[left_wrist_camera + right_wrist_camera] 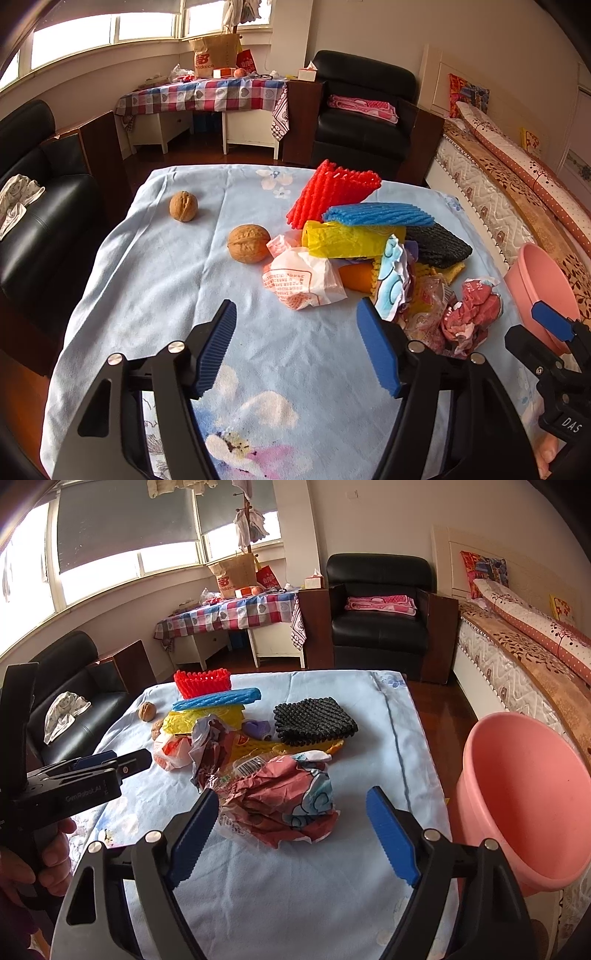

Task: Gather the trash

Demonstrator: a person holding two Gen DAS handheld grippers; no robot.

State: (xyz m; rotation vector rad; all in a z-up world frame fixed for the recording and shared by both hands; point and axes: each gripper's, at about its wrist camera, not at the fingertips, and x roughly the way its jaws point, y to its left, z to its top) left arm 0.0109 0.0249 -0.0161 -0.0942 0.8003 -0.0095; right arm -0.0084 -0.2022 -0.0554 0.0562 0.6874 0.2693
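**A:** Where's the trash you're going for?

**B:** The crumpled red wrapper [284,805] lies on the blue cloth [280,904], at the near end of the pile, straight ahead of my right gripper [295,808]. The pink bucket [524,786] stands just off the table's right edge.

**A:** Are you holding anything?

**B:** No. My right jaws stand wide and empty; the left pad is at the wrapper's edge, and I can't tell whether it touches. My left gripper [297,325] is spread wide too, hovering over bare cloth short of the white paper bag [303,280].

**A:** So how do I take the wrapper cleanly?

**B:** I'd say straddle its bulky middle, go low enough to catch the creases, but don't pinch the cloth. It's light and springy, so I squeeze firmly.

**A:** And the walnuts [248,243]?

**B:** I'd guess they aren't trash. I keep my left side clear of them and the foam sleeves [376,215].
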